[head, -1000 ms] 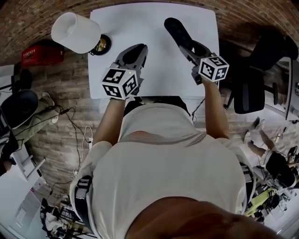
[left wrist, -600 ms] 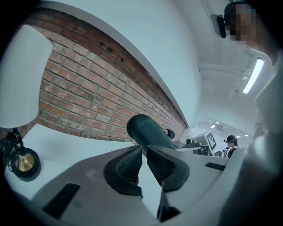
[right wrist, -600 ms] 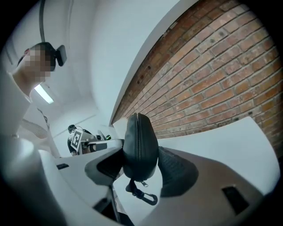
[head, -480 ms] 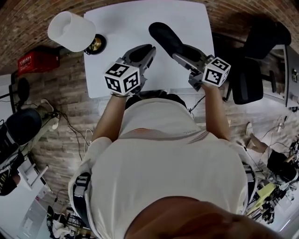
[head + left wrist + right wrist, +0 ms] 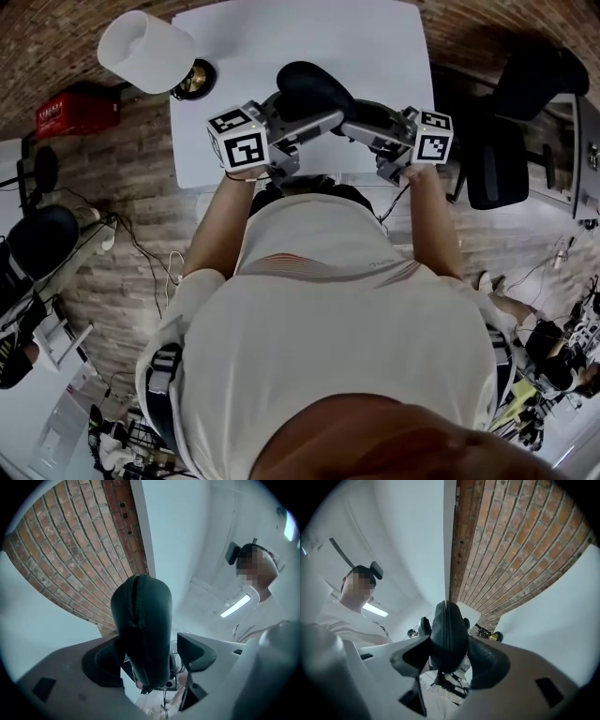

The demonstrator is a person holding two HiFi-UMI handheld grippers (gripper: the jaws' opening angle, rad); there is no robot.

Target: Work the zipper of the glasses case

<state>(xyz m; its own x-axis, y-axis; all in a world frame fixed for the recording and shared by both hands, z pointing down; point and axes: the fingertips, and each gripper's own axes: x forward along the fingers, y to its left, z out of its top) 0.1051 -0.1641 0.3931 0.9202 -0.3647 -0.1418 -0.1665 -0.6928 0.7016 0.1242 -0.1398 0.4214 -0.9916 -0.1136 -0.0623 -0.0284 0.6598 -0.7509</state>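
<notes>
A dark, rounded glasses case [image 5: 305,84] hangs in the air over the near edge of the white table [image 5: 375,37]. My right gripper [image 5: 354,127] is shut on one end of it; in the right gripper view both pads press the case [image 5: 449,634], zipper seam [image 5: 447,620] facing the camera. My left gripper [image 5: 314,117] reaches in from the left, its jaws opening around the other end. In the left gripper view the case [image 5: 143,634] stands between the jaws of my left gripper [image 5: 150,656], against the left pad, with a gap to the right one. Its zipper [image 5: 133,602] runs up its left side.
A lamp with a white shade [image 5: 145,52] and brass base [image 5: 195,80] stands at the table's far left corner. A black office chair [image 5: 506,159] is to the right, a red box [image 5: 77,112] on the brick floor to the left.
The right gripper carried the case leftward and nearer. The left gripper swung right to meet it, and its jaws now stand around the case's free end.
</notes>
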